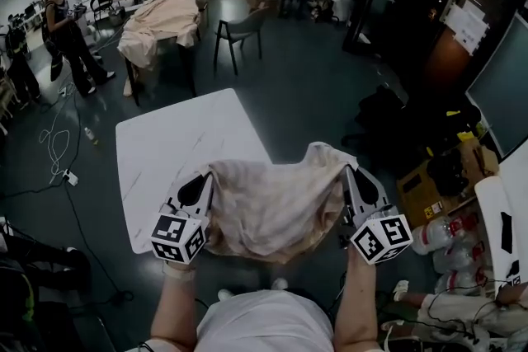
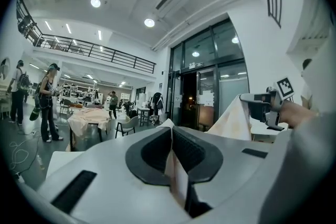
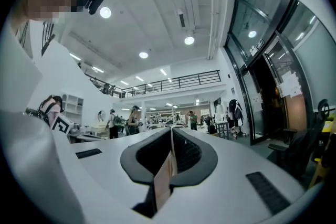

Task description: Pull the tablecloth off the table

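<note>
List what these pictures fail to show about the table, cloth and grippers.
Near right corner of the table: head view, behind the tablecloth.
Legs of the table: head view, under its top.
Hanging part of the tablecloth: right gripper view, blocked by the body of the right gripper.

The person is wearing a white short-sleeved T-shirt (image 1: 264,326); the white plastic left gripper (image 1: 206,180) and right gripper (image 1: 347,171) are sporting black-and-white marker cubes (image 1: 177,237).

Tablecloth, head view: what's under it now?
Bunched tablecloth hangs between the left gripper and right gripper, both shut on it. The white table shows bare beyond; its near corner is hidden by cloth.
</note>
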